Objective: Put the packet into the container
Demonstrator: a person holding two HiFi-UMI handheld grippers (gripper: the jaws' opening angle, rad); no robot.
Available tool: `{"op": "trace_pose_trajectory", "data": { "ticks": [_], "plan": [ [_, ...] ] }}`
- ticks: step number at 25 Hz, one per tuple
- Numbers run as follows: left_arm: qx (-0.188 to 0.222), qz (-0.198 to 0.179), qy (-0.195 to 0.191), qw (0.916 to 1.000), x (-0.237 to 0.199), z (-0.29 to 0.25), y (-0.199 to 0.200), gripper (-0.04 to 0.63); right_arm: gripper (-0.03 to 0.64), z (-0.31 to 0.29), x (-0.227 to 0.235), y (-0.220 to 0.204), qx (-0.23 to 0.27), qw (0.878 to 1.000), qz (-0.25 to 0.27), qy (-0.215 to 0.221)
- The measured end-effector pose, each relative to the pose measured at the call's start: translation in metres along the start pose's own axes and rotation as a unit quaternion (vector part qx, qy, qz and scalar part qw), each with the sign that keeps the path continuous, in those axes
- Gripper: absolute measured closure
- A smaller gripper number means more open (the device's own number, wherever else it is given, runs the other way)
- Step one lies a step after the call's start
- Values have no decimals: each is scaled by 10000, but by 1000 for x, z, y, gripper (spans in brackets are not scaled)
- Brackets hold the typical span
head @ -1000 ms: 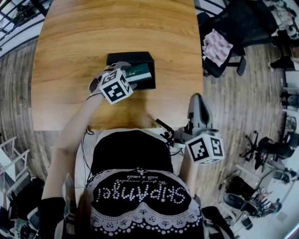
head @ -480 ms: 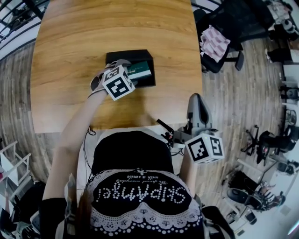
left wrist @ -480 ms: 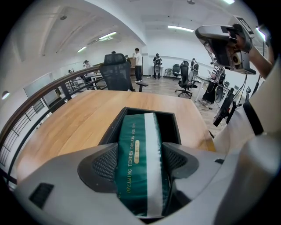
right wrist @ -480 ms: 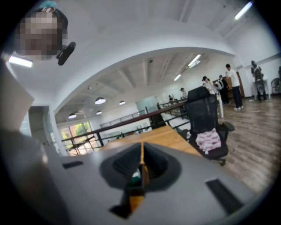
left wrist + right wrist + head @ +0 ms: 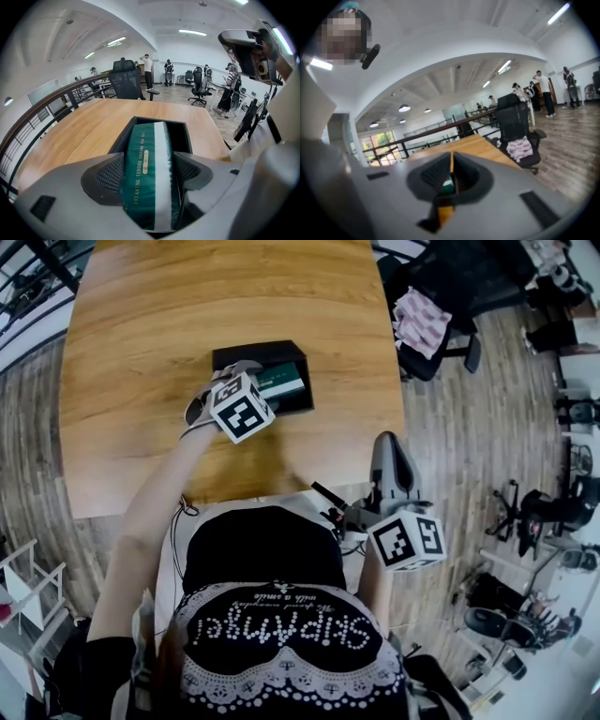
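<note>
A wooden table [image 5: 234, 296] with rounded corners stands on a grey-brown plank floor [image 5: 450, 427]. Just beside its right edge is a black office chair [image 5: 429, 365] with a pink-and-white checked cloth [image 5: 417, 320] on its seat. More black swivel chairs [image 5: 553, 517] stand well apart to the right. Along the table's left side runs a dark railing [image 5: 42, 123] with a wooden handrail. The walls and the arched ceiling [image 5: 140, 18] are white, lit by long strip lights [image 5: 192, 33] and, farther off, round lamps [image 5: 404, 108]. A far window [image 5: 382, 142] shows green outside.
</note>
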State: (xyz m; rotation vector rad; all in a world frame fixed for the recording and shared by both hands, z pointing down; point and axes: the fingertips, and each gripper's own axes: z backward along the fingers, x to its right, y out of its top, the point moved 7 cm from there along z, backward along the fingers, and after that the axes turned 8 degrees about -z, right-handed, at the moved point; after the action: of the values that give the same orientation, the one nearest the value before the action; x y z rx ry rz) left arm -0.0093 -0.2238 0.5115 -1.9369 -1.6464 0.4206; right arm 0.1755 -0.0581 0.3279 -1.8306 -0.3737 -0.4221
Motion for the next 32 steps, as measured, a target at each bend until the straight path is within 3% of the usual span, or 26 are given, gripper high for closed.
{"op": "trace_pose_trajectory", "data": {
  "ticks": [18, 26, 32],
  "plan": [
    [542, 240, 301, 9978, -5, 30, 6, 236, 577, 9, -20, -9, 149, 9999, 49, 23],
    [481, 249, 56, 9985, 1, 30, 3, 238, 577, 14, -19, -11, 208, 9998, 9, -8],
    [809, 295, 398, 9955, -6, 43, 9, 239, 577, 19, -21, -12, 217, 9998, -42, -18]
  ]
}}
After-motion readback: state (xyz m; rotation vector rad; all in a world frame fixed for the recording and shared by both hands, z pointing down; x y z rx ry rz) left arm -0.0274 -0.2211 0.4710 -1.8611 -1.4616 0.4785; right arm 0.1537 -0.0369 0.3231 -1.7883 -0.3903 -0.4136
